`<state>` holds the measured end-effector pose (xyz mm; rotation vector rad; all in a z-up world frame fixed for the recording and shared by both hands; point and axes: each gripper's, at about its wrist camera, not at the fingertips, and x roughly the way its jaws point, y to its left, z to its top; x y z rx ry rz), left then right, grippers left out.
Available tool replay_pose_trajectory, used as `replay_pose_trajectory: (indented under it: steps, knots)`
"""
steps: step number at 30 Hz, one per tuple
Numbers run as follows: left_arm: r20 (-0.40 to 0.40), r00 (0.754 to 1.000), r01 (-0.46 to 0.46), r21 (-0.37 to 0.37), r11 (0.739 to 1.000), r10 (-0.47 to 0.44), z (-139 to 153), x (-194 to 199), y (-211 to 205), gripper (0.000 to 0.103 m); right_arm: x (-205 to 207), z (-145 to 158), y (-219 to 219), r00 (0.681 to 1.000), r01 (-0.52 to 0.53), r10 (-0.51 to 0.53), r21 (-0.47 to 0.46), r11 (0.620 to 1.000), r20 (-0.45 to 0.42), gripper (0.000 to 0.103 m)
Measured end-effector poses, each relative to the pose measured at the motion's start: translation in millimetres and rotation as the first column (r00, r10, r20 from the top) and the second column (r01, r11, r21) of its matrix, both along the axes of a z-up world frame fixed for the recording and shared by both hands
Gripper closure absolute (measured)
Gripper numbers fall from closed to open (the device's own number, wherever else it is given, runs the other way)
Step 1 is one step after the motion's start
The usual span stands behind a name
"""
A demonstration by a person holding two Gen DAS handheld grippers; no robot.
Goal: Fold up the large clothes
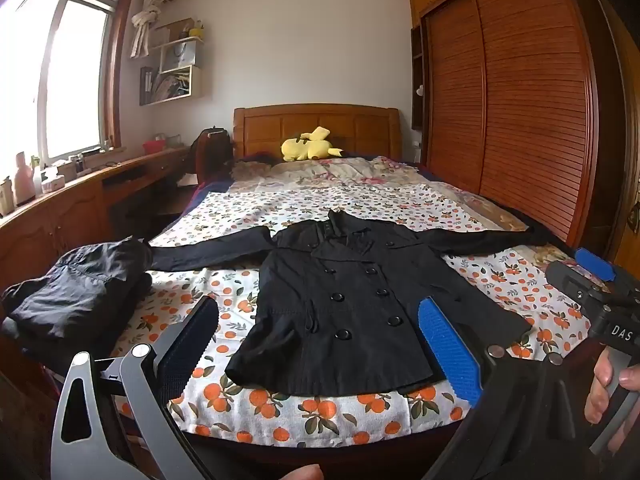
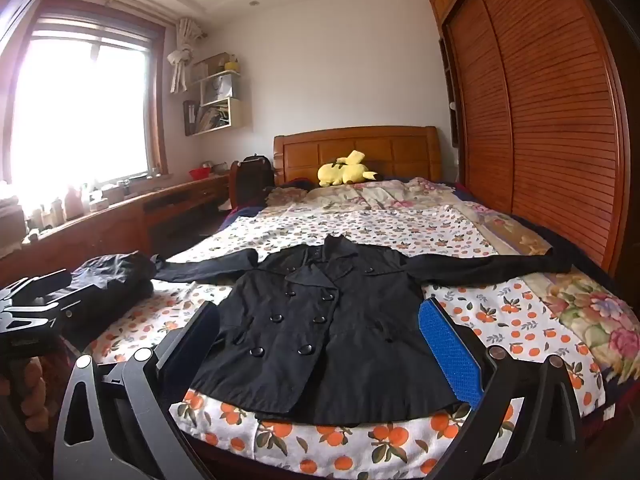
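Observation:
A black double-breasted coat (image 1: 340,304) lies flat and face up on the bed, both sleeves spread out sideways; it also shows in the right wrist view (image 2: 320,328). My left gripper (image 1: 320,344) is open and empty, held above the coat's hem near the foot of the bed. My right gripper (image 2: 320,344) is open and empty, also held above the hem. The right gripper's body (image 1: 592,292) shows at the right edge of the left wrist view. The left gripper's body (image 2: 32,312) shows at the left edge of the right wrist view.
A folded dark garment (image 1: 80,288) sits on the bed's left front corner. The bed (image 1: 280,412) has an orange-print sheet. A yellow plush toy (image 1: 308,146) lies by the headboard. A wooden wardrobe (image 1: 520,100) stands right, a desk (image 1: 80,192) under the window left.

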<state>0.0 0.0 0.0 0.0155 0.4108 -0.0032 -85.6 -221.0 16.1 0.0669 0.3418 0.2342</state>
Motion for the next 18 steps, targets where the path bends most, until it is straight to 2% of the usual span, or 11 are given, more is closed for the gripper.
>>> replay_pose_trajectory:
  steps: [18]
  knots:
    - [0.011,1.000,0.000,0.003,1.000,0.000,4.3,-2.6,-0.9,0.002,0.0,-0.7,0.3,1.000,0.000,0.000,-0.003,1.000,-0.005,0.007]
